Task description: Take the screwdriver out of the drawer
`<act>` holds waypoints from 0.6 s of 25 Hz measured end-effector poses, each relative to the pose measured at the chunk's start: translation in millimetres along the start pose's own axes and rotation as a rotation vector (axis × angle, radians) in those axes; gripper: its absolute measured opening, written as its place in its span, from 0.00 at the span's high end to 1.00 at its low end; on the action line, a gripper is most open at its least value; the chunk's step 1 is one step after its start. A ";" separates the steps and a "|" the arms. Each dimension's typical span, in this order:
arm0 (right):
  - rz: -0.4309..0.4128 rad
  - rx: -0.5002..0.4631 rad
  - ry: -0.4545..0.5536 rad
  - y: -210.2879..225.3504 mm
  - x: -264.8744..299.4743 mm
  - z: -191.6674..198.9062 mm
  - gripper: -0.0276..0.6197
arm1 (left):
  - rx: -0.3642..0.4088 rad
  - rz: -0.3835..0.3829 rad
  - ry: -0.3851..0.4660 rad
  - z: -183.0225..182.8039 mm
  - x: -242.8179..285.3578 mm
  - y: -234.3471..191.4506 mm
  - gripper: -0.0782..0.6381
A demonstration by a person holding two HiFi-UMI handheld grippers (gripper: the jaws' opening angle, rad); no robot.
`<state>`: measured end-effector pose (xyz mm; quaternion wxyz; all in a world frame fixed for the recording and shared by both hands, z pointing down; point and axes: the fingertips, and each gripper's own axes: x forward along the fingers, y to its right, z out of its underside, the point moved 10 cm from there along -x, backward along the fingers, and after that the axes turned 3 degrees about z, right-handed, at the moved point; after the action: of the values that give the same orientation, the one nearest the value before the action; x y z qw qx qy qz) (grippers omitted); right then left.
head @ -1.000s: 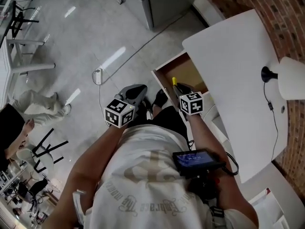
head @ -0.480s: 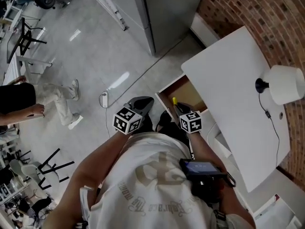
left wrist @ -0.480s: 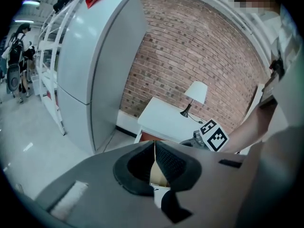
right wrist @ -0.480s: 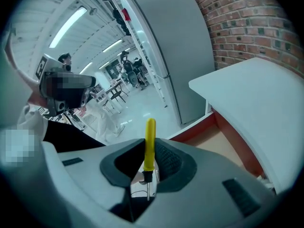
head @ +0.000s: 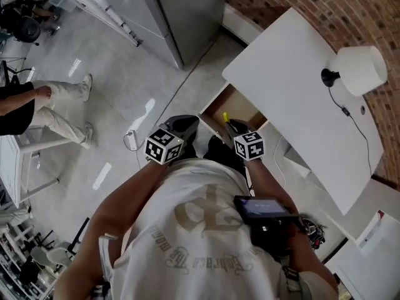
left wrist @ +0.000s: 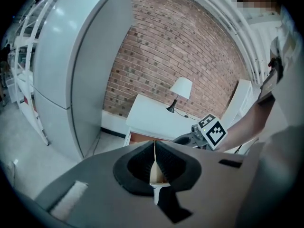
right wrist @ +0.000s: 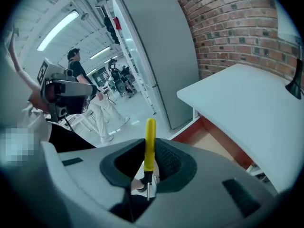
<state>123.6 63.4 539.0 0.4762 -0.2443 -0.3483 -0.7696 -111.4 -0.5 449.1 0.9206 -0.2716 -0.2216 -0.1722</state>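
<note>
A screwdriver with a yellow handle (right wrist: 150,144) stands upright between the jaws of my right gripper (right wrist: 149,164), which is shut on it; its thin metal shaft points down toward the camera. In the head view the right gripper (head: 234,126) hangs over the near edge of the open wooden drawer (head: 245,102), with the screwdriver's yellow handle (head: 225,116) sticking out past the jaws. My left gripper (head: 182,125) sits to the left over the floor, apart from the drawer. In its own view the left gripper (left wrist: 154,163) is shut with nothing in it.
The drawer belongs to a white table (head: 300,99) against a brick wall (head: 350,5), with a white lamp (head: 355,69) on it. A tall grey cabinet (head: 169,17) stands left of the table. A person (head: 37,108) walks on the floor at far left.
The head view has swung, so table and drawer sit higher and further left. The right gripper keeps the screwdriver over the drawer's near edge. The person at left has walked further off.
</note>
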 end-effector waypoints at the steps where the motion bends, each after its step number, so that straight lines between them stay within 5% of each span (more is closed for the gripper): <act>1: 0.022 0.010 0.009 -3.1 -4.3 0.0 0.88 | 0.016 0.018 0.004 -2.0 -1.9 -1.3 0.87; 15: 0.165 0.082 0.160 -11.1 -41.6 -16.6 0.88 | 0.119 0.153 0.007 -31.2 16.2 -15.2 0.87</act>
<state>130.6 77.4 495.6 0.5737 -0.1904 -0.3191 -0.7299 -94.5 -33.7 440.2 0.9463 -0.2322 -0.2066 -0.0889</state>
